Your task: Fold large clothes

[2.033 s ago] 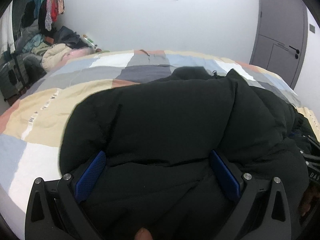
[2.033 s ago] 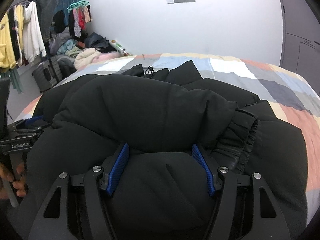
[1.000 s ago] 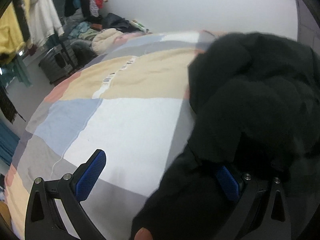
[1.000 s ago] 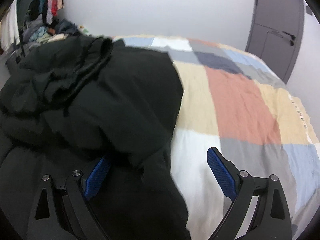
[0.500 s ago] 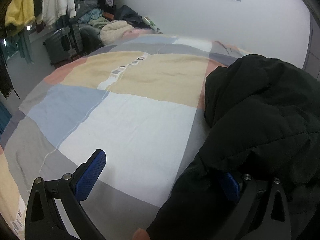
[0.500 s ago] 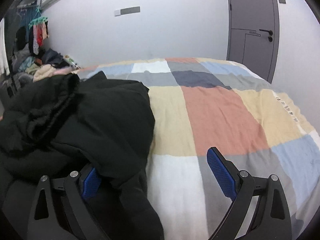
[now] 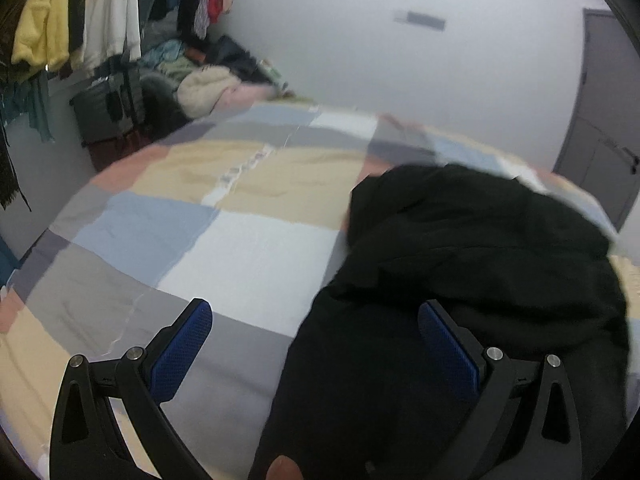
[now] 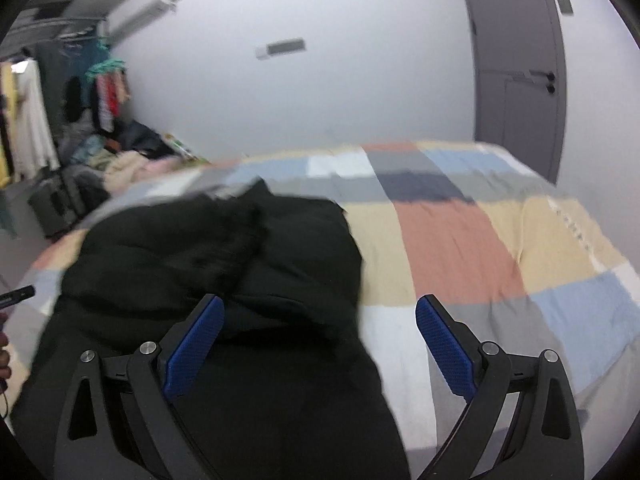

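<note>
A black puffer jacket (image 7: 480, 248) lies bunched on the patchwork bed cover (image 7: 248, 248); it also shows in the right wrist view (image 8: 224, 264). My left gripper (image 7: 316, 344) is open above the jacket's left edge, its right pad over black fabric, its left pad over bare cover. My right gripper (image 8: 320, 344) is open above the jacket's right edge, its left pad over the jacket, its right pad over the cover. Neither holds anything.
The checked bed cover (image 8: 480, 240) spreads to the right. A clothes rack (image 7: 80, 20), a dark suitcase (image 7: 104, 112) and a heap of clothes (image 7: 208, 80) stand beyond the bed on the left. A grey door (image 8: 516, 68) is at the back right.
Both grippers were pressed on top of the jacket two seconds ago. They have since swung outward and lifted back, so each now straddles one side edge of the jacket, open.
</note>
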The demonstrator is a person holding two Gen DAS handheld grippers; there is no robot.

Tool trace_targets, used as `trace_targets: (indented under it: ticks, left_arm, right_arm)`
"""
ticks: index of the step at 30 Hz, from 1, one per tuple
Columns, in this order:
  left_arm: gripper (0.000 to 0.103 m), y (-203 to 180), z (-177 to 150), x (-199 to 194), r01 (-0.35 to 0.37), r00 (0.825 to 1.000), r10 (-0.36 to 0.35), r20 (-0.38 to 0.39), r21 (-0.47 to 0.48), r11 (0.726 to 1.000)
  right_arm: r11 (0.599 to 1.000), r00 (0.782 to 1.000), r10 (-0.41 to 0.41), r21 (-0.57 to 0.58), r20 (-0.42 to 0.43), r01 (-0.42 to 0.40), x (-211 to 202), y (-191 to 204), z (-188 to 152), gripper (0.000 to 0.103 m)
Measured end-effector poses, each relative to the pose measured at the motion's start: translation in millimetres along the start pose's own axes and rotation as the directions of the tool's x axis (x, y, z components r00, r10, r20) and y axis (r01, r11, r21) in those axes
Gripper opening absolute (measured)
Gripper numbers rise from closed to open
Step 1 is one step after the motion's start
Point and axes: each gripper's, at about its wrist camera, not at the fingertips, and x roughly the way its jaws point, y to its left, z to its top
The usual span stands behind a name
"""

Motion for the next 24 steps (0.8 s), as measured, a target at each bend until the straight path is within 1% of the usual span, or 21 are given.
trace_targets:
  ticks: [2, 4, 6, 10, 12, 14, 16, 18, 19, 22, 24]
  left_arm:
    - [0.103, 4, 6, -36, 0.031, 0.999, -0.031, 0.026, -0.019, 0.999]
    - [0.103, 8, 11, -64, 0.063, 0.997, -0.061, 0.051, -0.036, 0.997]
    - [0.103, 15, 18, -103, 0.093, 0.992, -0.089, 0.094, -0.043, 0.995]
    - [0.103, 24, 25, -167, 0.105, 0.980, -0.099, 0.170, -0.026, 0.994]
    - [0.103, 36, 28, -203, 0.120, 0.973, -0.114, 0.201, -0.021, 0.993]
    - [0.103, 51, 29, -229, 0.130, 0.969, -0.120, 0.218, -0.033, 0.991]
    - [0.103, 70, 28, -250, 0.146, 0.966, -0.133, 0.223, -0.043, 0.988]
    - [0.103, 93, 23, -266, 0.180, 0.963, -0.164, 0.214, -0.057, 0.982]
    - [0.103, 107, 19, -272, 0.213, 0.960, -0.196, 0.201, -0.068, 0.975]
    - [0.103, 134, 5, -278, 0.262, 0.955, -0.242, 0.171, -0.108, 0.959]
    - [0.103, 153, -9, -271, 0.295, 0.952, -0.277, 0.134, -0.146, 0.944]
  right_arm:
    - [1.000, 0.999, 0.018, -0.026, 0.032, -0.017, -25, 11, 9, 0.096]
    - [0.998, 0.997, 0.042, -0.050, 0.069, -0.039, -58, 23, 20, 0.097]
    - [0.996, 0.992, 0.066, -0.060, 0.104, -0.060, -87, 31, 31, 0.097]
    - [0.994, 0.980, 0.095, -0.068, 0.174, -0.085, -148, 41, 54, 0.097]
    - [0.994, 0.974, 0.096, -0.076, 0.206, -0.082, -179, 42, 63, 0.097]
    - [0.994, 0.970, 0.094, -0.081, 0.224, -0.077, -201, 40, 68, 0.097]
    - [0.993, 0.967, 0.106, -0.070, 0.233, -0.092, -226, 33, 73, 0.097]
    - [0.993, 0.966, 0.118, -0.054, 0.232, -0.108, -244, 24, 76, 0.097]
    - [0.993, 0.967, 0.117, -0.045, 0.226, -0.109, -254, 17, 76, 0.097]
    - [0.995, 0.974, 0.098, -0.026, 0.202, -0.095, -268, -2, 72, 0.097]
    - [0.997, 0.978, 0.076, -0.009, 0.195, -0.076, -273, -17, 64, 0.097]
